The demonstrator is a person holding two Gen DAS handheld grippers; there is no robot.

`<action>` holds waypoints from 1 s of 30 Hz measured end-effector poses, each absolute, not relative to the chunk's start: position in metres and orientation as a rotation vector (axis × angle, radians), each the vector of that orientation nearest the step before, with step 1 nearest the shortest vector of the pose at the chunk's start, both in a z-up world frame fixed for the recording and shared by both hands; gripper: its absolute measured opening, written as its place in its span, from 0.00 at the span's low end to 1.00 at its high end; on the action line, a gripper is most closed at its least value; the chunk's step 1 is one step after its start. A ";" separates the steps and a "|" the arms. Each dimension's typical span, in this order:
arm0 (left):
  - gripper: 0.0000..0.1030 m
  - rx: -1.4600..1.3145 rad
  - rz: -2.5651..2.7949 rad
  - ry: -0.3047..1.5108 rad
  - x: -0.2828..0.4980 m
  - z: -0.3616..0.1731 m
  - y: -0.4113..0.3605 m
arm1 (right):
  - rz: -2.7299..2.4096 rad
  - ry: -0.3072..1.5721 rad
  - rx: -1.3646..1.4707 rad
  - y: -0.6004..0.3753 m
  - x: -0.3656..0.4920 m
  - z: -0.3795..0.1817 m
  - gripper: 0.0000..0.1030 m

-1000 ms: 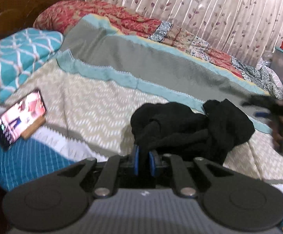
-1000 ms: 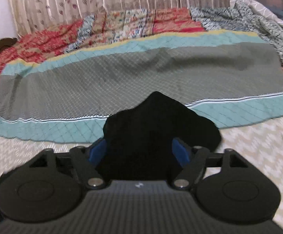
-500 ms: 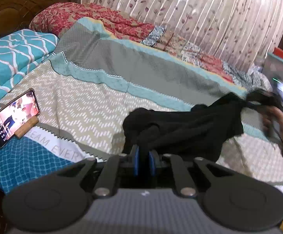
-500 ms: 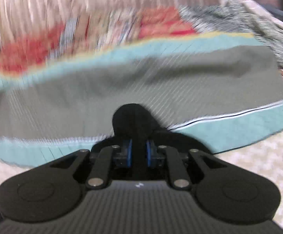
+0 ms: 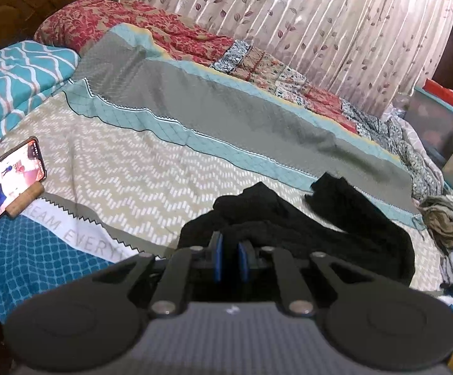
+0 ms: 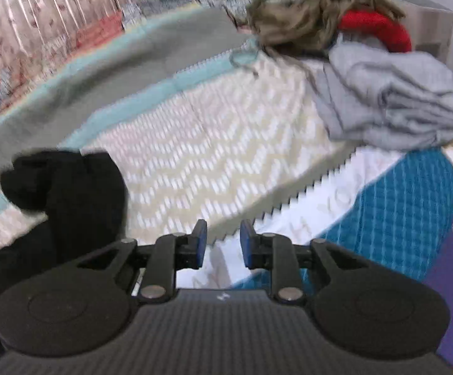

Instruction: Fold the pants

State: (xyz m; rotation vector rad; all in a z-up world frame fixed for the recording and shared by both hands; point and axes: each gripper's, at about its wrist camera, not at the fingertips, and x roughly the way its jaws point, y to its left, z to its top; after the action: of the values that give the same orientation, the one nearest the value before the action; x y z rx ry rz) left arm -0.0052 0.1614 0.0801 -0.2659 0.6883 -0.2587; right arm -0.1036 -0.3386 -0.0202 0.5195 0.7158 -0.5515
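Left wrist view looks down over the bed (image 5: pixel 151 168), where the black pants (image 5: pixel 304 228) lie in a rumpled heap on the zigzag-patterned cover, one end bunched right at the left hand-held gripper (image 5: pixel 230 261). Its blue pads (image 5: pixel 217 259) sit almost together and pinch a fold of the dark cloth between them. A phone (image 5: pixel 7 184) with a lit screen leans in a small wooden stand near the bed's left edge, well apart from the pants. A teal patterned pillow (image 5: pixel 14 81) and a red floral blanket (image 5: pixel 139 28) lie toward the head of the bed, and a pale leaf-print curtain (image 5: pixel 304 22) hangs behind. From the right wrist view, the right hand-held gripper (image 6: pixel 223 242) hovers over the bed's near edge with its jaws parted, having just been opening, and nothing sits between them but the bedcover below. The pants (image 6: pixel 64 193) appear to its left, clear of its pads. A pile of laundry (image 6: pixel 382 93), grey, olive and red pieces heaped together, rests at the far right corner of the bed. That view is somewhat blurred.
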 end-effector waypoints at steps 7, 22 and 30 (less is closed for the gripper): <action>0.10 -0.278 -0.240 0.677 -0.017 0.087 0.161 | -0.244 0.648 0.157 -0.267 0.034 0.034 0.88; 0.02 -0.127 -0.089 0.377 0.007 0.180 0.176 | -0.292 0.613 0.103 -0.289 0.134 0.072 0.14; 0.10 -0.113 -0.059 0.375 0.003 0.167 0.191 | -0.738 0.643 0.291 -0.430 -0.027 0.027 0.73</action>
State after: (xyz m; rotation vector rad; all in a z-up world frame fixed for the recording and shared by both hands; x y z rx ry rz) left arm 0.0035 0.1911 0.1668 -0.1128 0.3750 -0.0592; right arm -0.0269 -0.4300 0.0272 0.2912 0.6432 -0.7379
